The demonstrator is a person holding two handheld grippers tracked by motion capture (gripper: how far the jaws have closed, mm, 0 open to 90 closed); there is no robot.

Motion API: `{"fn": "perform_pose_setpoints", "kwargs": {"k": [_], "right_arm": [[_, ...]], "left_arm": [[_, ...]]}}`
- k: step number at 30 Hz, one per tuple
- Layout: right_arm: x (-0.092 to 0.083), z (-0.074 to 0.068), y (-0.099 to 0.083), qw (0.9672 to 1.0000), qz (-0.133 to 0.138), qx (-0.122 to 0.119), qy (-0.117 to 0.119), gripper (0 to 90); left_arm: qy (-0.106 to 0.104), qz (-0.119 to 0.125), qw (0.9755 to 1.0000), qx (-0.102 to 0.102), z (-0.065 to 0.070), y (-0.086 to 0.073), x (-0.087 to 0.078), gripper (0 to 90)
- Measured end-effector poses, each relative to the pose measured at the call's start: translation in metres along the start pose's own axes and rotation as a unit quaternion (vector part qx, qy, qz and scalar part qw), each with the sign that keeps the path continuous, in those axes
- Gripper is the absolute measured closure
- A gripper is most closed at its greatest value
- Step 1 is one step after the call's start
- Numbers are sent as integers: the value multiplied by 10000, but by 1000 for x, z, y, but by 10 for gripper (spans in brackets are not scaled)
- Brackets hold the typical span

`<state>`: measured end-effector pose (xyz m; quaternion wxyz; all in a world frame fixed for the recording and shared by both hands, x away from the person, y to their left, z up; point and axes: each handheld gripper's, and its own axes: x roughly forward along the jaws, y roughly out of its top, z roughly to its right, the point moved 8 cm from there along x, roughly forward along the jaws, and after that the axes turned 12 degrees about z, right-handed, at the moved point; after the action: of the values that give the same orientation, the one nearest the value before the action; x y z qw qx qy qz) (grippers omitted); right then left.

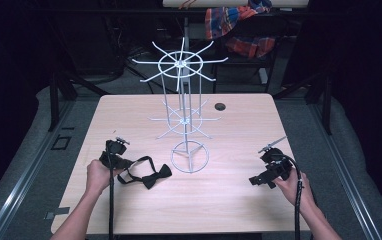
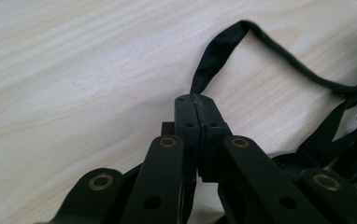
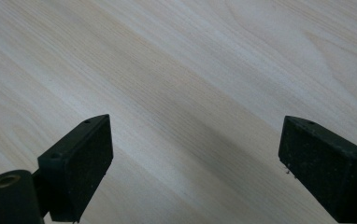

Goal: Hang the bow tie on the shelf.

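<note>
Two hands reach in from the near edge of the wooden table (image 1: 229,200). The left hand (image 1: 97,176) holds the left gripper (image 1: 125,164) low over the wood. Its jaws are pressed tight together, and they pinch the thin black strap (image 2: 223,46) of a black bow tie (image 1: 156,176). The strap makes a loop that runs from the jaws back to the bow. The bow lies flat on the table, just beside the gripper, near the ring foot of the rack. The right hand (image 1: 291,187) holds the right gripper (image 1: 255,180) near the table's right side. Its jaws are wide apart with bare wood between them, and they seem to hang just above the table. Farther back, in the middle, stands a white wire rack (image 1: 185,107) with thin arms sticking out all around. Past the table, a bright checked cloth (image 1: 239,22) hangs in the dark.
</note>
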<state>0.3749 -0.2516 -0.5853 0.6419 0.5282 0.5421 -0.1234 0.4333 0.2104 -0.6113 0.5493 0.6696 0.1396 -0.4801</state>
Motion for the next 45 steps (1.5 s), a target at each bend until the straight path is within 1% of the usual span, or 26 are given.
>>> {"fn": "perform_pose_setpoints", "kwargs": {"k": [2,5,7,9,11,13,15,16,17,18,20,23,24,26,27,29,31,32,35,36,37,38,42,43,44,45], "right_arm": [[0,0,0,10000,11,19,-19,97],[-1,1,0,10000,-39,-56,-20,97],[-1,0,0,10000,0,-39,-30,97],[-1,1,1,10000,18,-33,-52,98],[-1,1,1,10000,-3,-46,-42,98],[-1,-1,1,10000,56,33,-26,98],[-2,-1,1,10000,26,10,-6,98],[-2,-1,1,10000,21,3,-41,98],[-1,-2,2,9999,125,55,-80,98],[-3,-1,1,10000,28,-6,-64,98],[-3,-1,1,10000,27,-27,-66,98],[-4,0,1,10000,0,-53,-71,98],[-3,-1,1,10000,60,8,-19,98],[-2,-1,1,10000,73,39,-45,98],[-3,1,0,10000,-8,-27,-71,98],[-1,0,1,10000,41,37,-40,98],[-1,0,1,10000,37,21,-40,98],[-2,0,0,10000,-30,-40,-56,98],[-2,1,0,10000,-19,-30,-64,98],[-1,0,0,10000,-18,7,-18,98],[-1,0,0,10000,-18,7,-18,98],[-1,0,0,10000,-17,7,-19,98],[-2,0,1,10000,31,19,-46,98],[-2,0,1,10000,32,30,-57,98],[-3,2,0,9999,-15,-15,-100,98],[-3,2,0,10000,-20,5,-87,97]], "left_arm": [[-4,97,10000,6,0,3,-5,894],[31,265,9996,-8,0,7,-11,896],[40,362,9993,10,-1,9,-16,896],[40,451,9990,-33,0,11,-20,897],[48,529,9986,-15,0,14,-25,897],[82,598,9982,30,1,16,-28,898],[133,664,9977,57,3,17,-33,898],[141,702,9974,102,3,19,-35,898],[170,739,9970,125,4,20,-37,899],[199,772,9967,161,5,21,-40,898],[280,910,9952,247,6,24,-45,899],[324,1037,9936,316,8,27,-52,898],[322,1096,9929,346,9,29,-54,898],[270,1153,9922,383,11,32,-59,899],[300,1198,9915,404,12,33,-61,899],[247,1265,9908,412,16,36,-65,899],[249,1334,9897,455,19,39,-71,900],[246,1352,9894,461,20,40,-73,900],[277,1403,9883,521,23,43,-80,900],[315,1453,9875,528,25,45,-83,900],[305,1444,9876,537,25,46,-85,900],[337,1495,9867,540,27,49,-87,900],[399,1555,9850,624,30,56,-95,900],[405,1544,9851,641,30,57,-96,900],[462,1568,9844,653,31,60,-97,900],[441,1552,9847,661,32,61,-98,900]]}}
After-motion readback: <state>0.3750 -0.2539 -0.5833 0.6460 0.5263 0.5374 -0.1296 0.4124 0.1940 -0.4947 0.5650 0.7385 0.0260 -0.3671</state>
